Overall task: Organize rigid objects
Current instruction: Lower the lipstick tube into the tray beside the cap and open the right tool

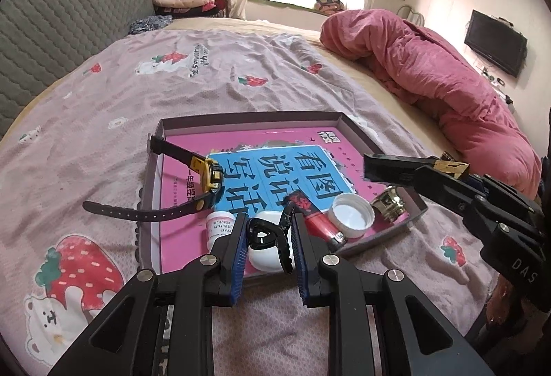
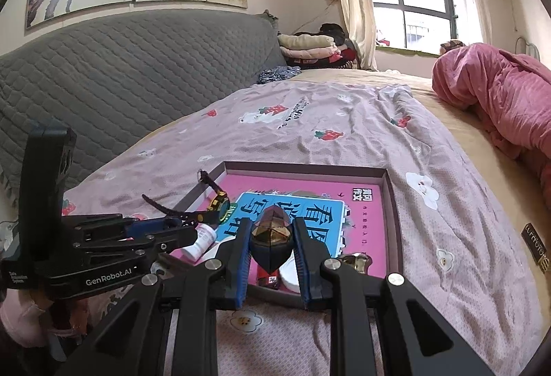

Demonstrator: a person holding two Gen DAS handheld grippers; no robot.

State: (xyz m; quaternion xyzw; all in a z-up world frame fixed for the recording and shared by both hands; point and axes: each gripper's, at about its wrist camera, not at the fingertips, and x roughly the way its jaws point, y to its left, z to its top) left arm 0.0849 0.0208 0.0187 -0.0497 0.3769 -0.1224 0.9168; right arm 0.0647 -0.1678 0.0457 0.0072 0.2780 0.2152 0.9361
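Two grippers clamp: my left gripper (image 1: pixel 269 234) on a black clip (image 1: pixel 267 236), hiding the white case (image 1: pixel 265 260) at the tray's (image 1: pixel 241 118) near edge; my right gripper (image 2: pixel 272 243) on a black-gold faceted piece (image 2: pixel 271 243), bottom hidden.

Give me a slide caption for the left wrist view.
Left gripper shut on a black clip over a tray holding a book, watch, lighter and cap.

Black gripper (image 1: pixel 268 231) frames, blue pads (image 2: pixel 243 264), silver screws, pink sleeve (image 2: pixel 20 321).

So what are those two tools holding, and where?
Left tool pinches a black clip by its sides; right tool grips a black-and-gold faceted piece across its widest part.
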